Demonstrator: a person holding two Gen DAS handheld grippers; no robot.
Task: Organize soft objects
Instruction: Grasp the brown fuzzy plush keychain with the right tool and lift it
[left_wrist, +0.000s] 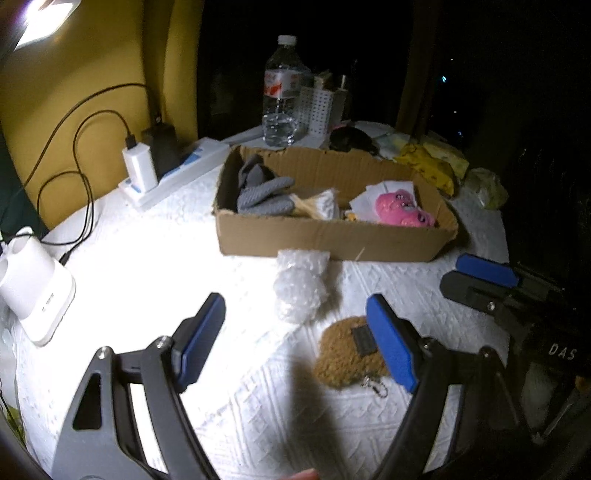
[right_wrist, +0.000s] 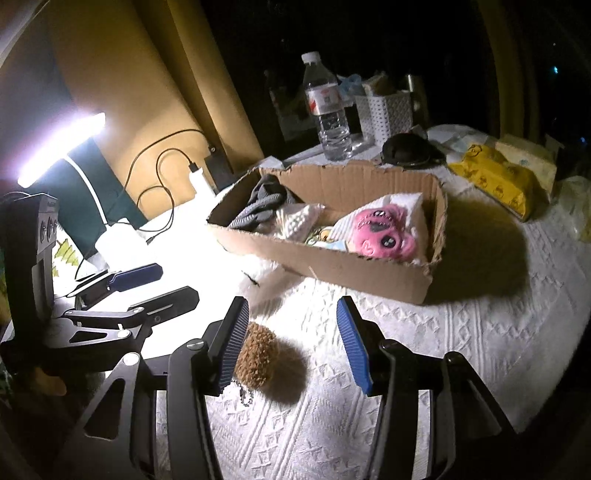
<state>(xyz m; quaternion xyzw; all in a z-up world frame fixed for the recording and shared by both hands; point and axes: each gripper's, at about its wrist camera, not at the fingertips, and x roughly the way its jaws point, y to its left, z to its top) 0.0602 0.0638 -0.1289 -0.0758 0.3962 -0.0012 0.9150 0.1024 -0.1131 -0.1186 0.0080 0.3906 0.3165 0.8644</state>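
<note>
A cardboard box (left_wrist: 325, 240) (right_wrist: 343, 273) stands on the white cloth and holds a grey knit item (left_wrist: 264, 195) (right_wrist: 258, 206), a white pack (left_wrist: 317, 205) and a pink plush (left_wrist: 404, 212) (right_wrist: 380, 230). A bubble-wrap bundle (left_wrist: 301, 286) lies in front of the box. A brown fuzzy keychain plush (left_wrist: 347, 358) (right_wrist: 256, 356) lies beside it. My left gripper (left_wrist: 295, 339) is open above them, also seen in the right wrist view (right_wrist: 173, 284). My right gripper (right_wrist: 291, 343) is open, its left finger beside the brown plush; it also shows in the left wrist view (left_wrist: 469, 273).
A water bottle (left_wrist: 282, 96) (right_wrist: 328, 107), a white perforated basket (left_wrist: 319, 107) (right_wrist: 386, 112), a black object (right_wrist: 406, 149) and yellow packets (left_wrist: 432, 166) (right_wrist: 498, 181) stand behind the box. A power strip with chargers (left_wrist: 162, 173) and a white lamp base (left_wrist: 33, 291) are on the left.
</note>
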